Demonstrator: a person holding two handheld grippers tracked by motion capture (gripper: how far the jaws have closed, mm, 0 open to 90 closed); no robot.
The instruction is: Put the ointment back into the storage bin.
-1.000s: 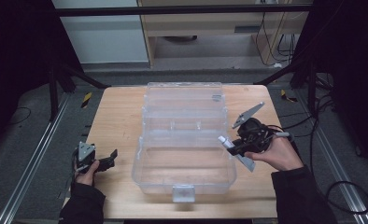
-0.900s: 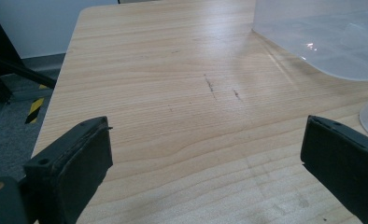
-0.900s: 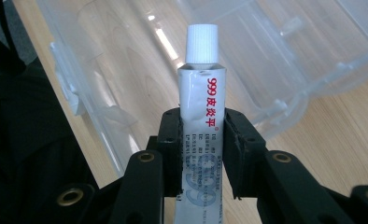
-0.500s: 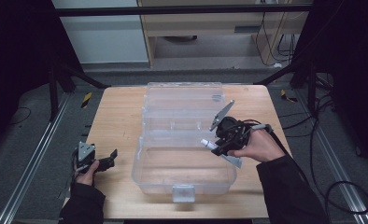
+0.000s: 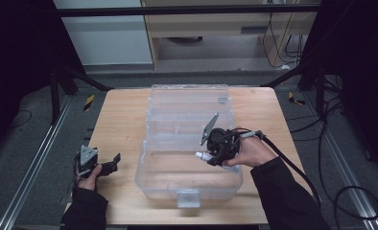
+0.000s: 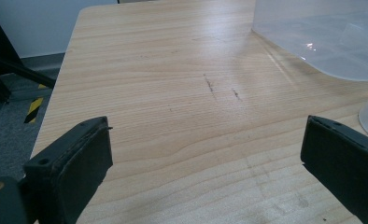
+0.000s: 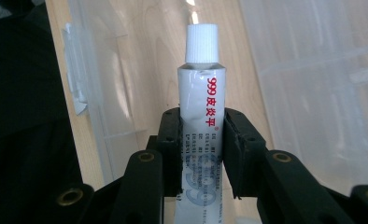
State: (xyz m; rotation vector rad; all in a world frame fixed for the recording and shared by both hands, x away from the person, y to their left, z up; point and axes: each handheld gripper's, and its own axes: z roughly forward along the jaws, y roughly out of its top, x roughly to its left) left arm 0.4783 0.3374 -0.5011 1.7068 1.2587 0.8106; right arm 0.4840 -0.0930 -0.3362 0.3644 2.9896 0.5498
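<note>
Two claws at work: right claw (image 5: 207,155) clamped on white ointment tube (image 7: 201,98), hovering over clear plastic storage box (image 5: 187,189) mid-bench (image 5: 120,124); left claw (image 6: 205,172) spread wide, nothing gripped, low beside box.

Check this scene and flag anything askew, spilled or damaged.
Nothing stands out. The white tube sits straight between the right gripper's fingers, cap on, over the open clear plastic box. The left gripper hangs open near the wooden table's left edge. A few small dark scuffs mark the tabletop; no spills.
</note>
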